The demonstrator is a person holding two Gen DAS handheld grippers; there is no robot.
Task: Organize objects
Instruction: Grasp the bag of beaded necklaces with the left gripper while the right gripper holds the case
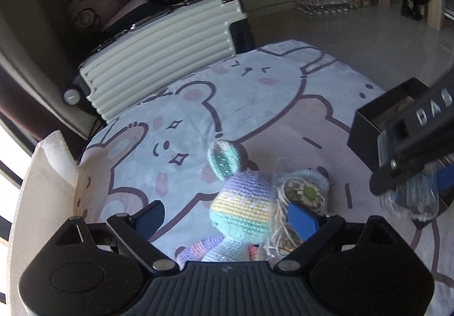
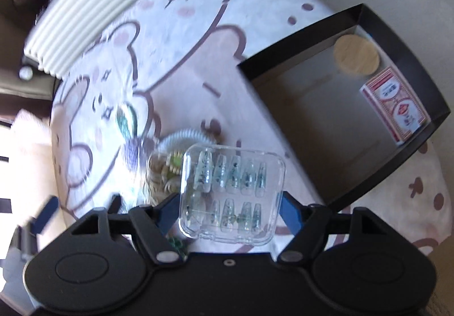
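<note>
The right gripper [image 2: 231, 203] clamps a clear case [image 2: 232, 196] holding ten press-on nails in two rows of five, raised over the bear-print cloth [image 2: 181, 66] beside the black tray [image 2: 397, 40], where one wooden disc [image 2: 356, 56] and one red card box [image 2: 395, 108] lie well apart. The left gripper [image 1: 227, 218] stands wide, one crochet doll [image 1: 241, 208] lying loose between its fingers. A keyring bundle [image 1: 303, 191] touches the doll, and one ribbed suitcase [image 1: 159, 60] stands behind the cloth.

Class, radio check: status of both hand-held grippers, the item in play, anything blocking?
Right hand-held gripper shut on nail case. Left hand-held gripper open around crochet toy. Black box ahead, nothing blocking.
</note>
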